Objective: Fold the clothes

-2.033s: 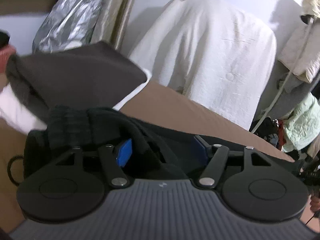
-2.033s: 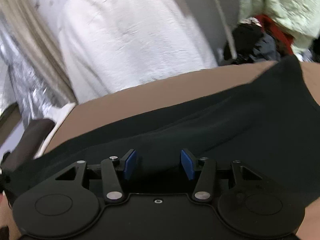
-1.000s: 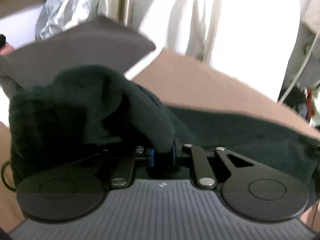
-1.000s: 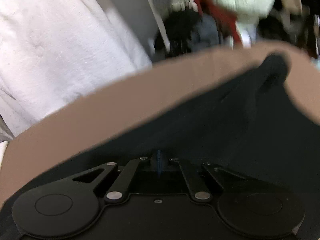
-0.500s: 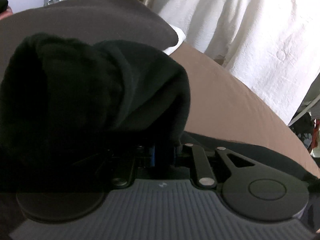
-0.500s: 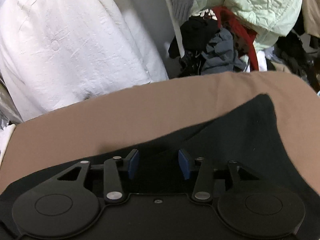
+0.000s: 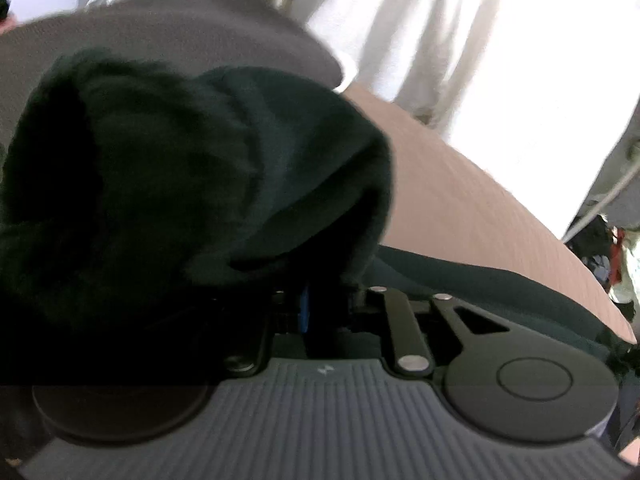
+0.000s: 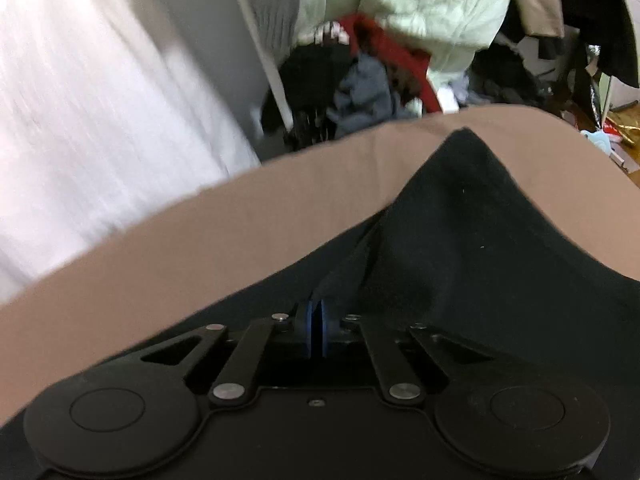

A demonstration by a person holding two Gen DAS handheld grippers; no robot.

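Observation:
A black garment [image 8: 460, 248] lies spread on a brown surface [image 8: 240, 216]. In the left wrist view my left gripper [image 7: 316, 304] is shut on a bunched fold of the black garment [image 7: 192, 184], which is lifted and drapes over the left finger, hiding it. In the right wrist view my right gripper [image 8: 316, 332] is shut, its blue pads pressed together on the garment's edge, with a ridge of cloth rising from them toward a far corner.
A grey-brown folded item [image 7: 172, 36] lies beyond the lifted cloth. A white cloth [image 8: 88, 100] hangs behind the surface. A heap of clothes, pale green [image 8: 420, 12], red and grey, sits at the back right. The brown surface [image 7: 460, 216] curves off to the right.
My right gripper was open half a second ago and has closed on the garment's edge. My left gripper stays shut on the bunched cloth, which has shifted slightly.

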